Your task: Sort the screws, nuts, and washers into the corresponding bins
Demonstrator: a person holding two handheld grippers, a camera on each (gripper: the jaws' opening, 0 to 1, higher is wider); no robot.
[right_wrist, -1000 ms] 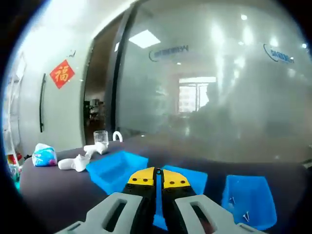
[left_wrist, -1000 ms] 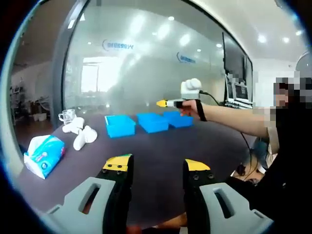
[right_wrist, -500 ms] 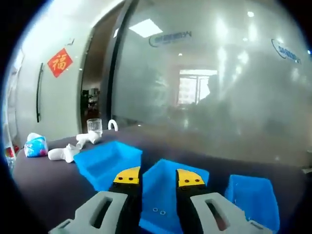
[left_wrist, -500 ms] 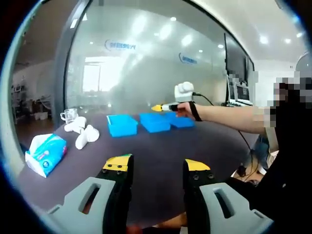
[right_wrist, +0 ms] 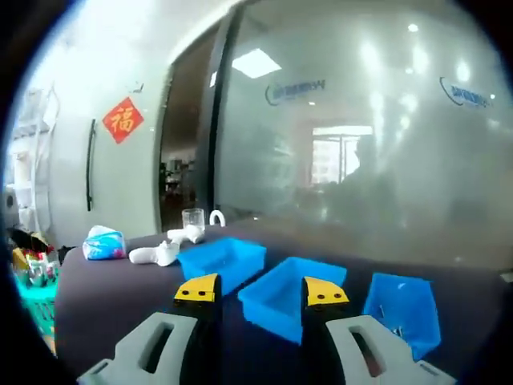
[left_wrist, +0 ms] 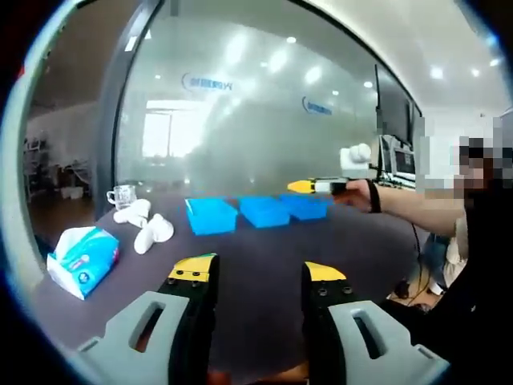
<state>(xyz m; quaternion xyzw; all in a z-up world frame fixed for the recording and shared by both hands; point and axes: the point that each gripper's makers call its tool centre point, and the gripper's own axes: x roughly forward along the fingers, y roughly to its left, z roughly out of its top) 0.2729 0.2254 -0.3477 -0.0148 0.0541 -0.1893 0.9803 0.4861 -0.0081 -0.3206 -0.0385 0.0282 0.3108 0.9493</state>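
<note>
Opened wide now, my right gripper (right_wrist: 260,289) has pulled back from the bins after being clenched a second ago.
Its jaws stand apart with nothing between them, above the dark table (right_wrist: 104,297) just short of the middle bin (right_wrist: 290,294). Left bin (right_wrist: 224,260) and right bin (right_wrist: 402,308) flank it; small parts lie in the right one, too small to name. My left gripper (left_wrist: 260,273) also hangs released and empty over the near table edge, well apart from the bins. Beyond: white items (left_wrist: 147,229), a glass (left_wrist: 123,195), a tissue pack (left_wrist: 82,260).
</note>
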